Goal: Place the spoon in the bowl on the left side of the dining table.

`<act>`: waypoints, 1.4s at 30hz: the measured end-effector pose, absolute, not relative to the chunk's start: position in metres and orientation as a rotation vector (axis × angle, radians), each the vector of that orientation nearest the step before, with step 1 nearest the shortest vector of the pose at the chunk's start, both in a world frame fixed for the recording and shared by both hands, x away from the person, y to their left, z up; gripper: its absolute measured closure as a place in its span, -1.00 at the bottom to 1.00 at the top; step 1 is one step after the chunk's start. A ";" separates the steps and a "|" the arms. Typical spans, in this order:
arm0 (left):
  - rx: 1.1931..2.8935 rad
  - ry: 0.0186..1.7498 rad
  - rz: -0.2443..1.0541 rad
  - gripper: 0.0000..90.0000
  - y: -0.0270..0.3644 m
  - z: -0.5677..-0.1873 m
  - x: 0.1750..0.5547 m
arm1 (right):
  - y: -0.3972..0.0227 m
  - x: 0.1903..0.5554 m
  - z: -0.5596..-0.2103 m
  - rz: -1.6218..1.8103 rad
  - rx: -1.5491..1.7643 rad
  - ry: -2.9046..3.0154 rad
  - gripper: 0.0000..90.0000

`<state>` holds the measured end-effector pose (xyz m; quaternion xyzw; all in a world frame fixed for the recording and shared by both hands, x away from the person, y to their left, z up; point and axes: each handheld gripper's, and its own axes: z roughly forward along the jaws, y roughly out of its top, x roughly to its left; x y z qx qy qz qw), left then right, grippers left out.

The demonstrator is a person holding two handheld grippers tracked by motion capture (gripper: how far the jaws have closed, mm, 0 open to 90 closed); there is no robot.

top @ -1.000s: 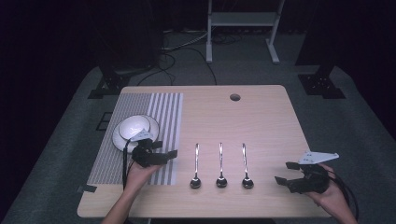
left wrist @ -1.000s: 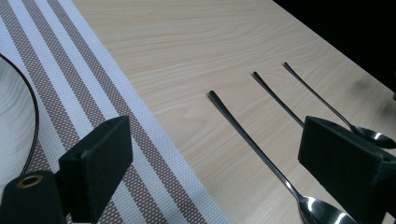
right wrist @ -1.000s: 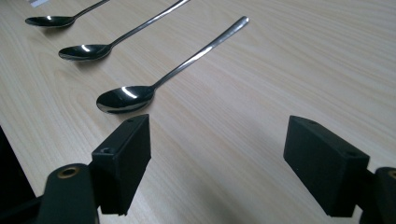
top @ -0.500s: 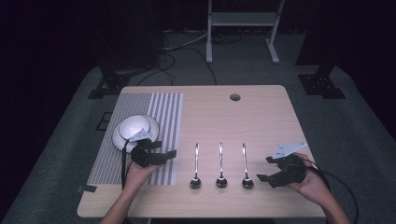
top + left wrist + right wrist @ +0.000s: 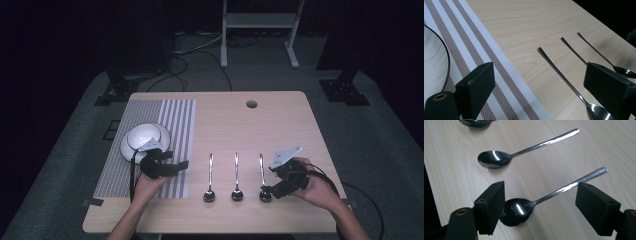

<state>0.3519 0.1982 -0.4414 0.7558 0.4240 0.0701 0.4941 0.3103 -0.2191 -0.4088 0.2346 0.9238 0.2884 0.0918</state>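
Three metal spoons lie side by side on the wooden table, handles pointing away: a left spoon, a middle spoon and a right spoon. My right gripper is open, low over the right spoon's bowl end. In the right gripper view its jaws stand either side of that spoon without touching, the bowl close to the left jaw; the middle spoon lies beyond. My left gripper is open and empty over the striped placemat's right edge, beside a white bowl.
The table has a round cable hole near its far edge. Bare wood stretches beyond the spoons' handles. A metal stand and cables sit on the dark floor behind the table.
My right gripper has moved left across the table from near the right edge to the right spoon. The left gripper, the spoons and the bowl have stayed put.
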 end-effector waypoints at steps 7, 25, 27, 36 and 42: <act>1.836 1.031 0.167 -0.80 0.200 -0.442 0.353 | -0.199 0.317 -0.407 0.835 0.618 2.775 -0.48; 1.819 1.044 0.155 -0.80 0.203 -0.442 0.354 | -0.134 0.318 -0.415 0.585 0.335 2.854 -0.41; 1.815 1.040 0.150 -0.80 0.203 -0.442 0.355 | -0.129 0.317 -0.417 0.556 0.312 2.859 -0.41; 1.810 1.044 0.141 -0.80 0.199 -0.443 0.357 | -0.110 0.313 -0.426 0.422 0.160 2.828 -0.32; 1.818 1.035 0.125 -0.80 0.194 -0.444 0.358 | -0.103 0.310 -0.436 0.343 0.082 2.813 -0.30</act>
